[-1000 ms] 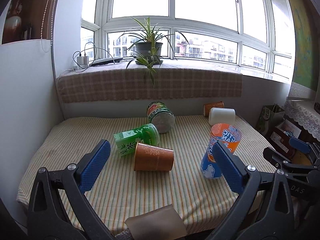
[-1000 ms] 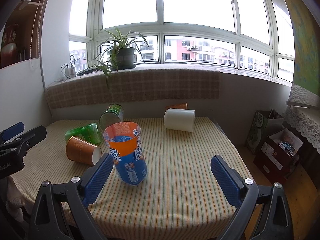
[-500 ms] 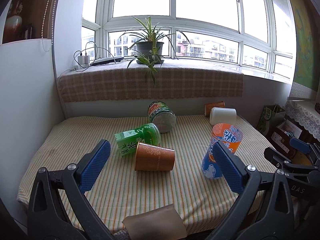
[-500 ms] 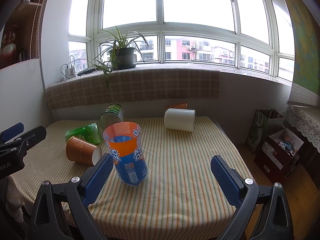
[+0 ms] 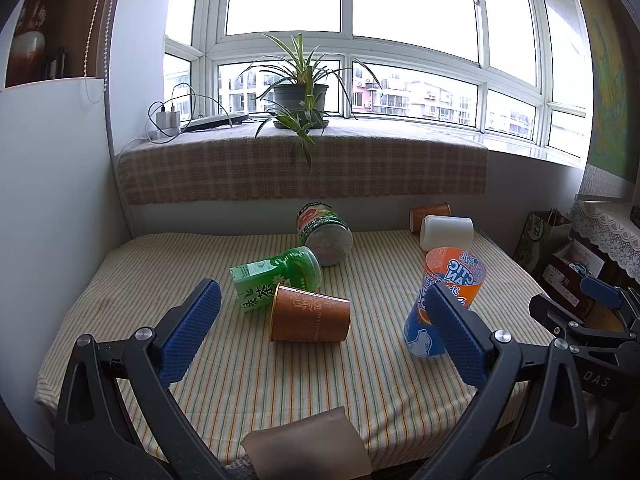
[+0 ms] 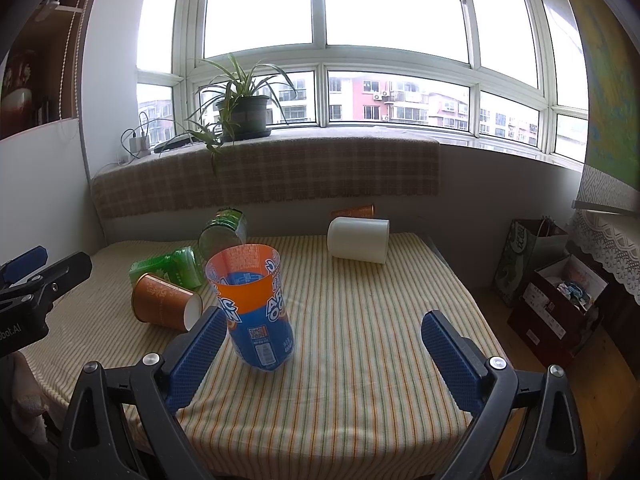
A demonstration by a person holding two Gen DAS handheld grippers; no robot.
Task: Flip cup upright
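Gaping claws [image 5: 322, 336] [image 6: 324, 356]; both empty

The far copper cup [image 6: 354, 212] is mostly hidden behind the white cup [image 6: 358, 239]. The left fingers [image 5: 456, 334] cover the lower side of the orange-blue cup [image 5: 448, 300]. The tan object [image 5: 306, 450] is cut by the bottom edge.

A home — a lived-in sunroom: a wide white-framed bay window [image 6: 392, 64] fills the upper frame, a potted spider plant [image 5: 301, 92] sits on the checked-cloth sill [image 5: 304, 168], and apartment blocks show outside — residential.
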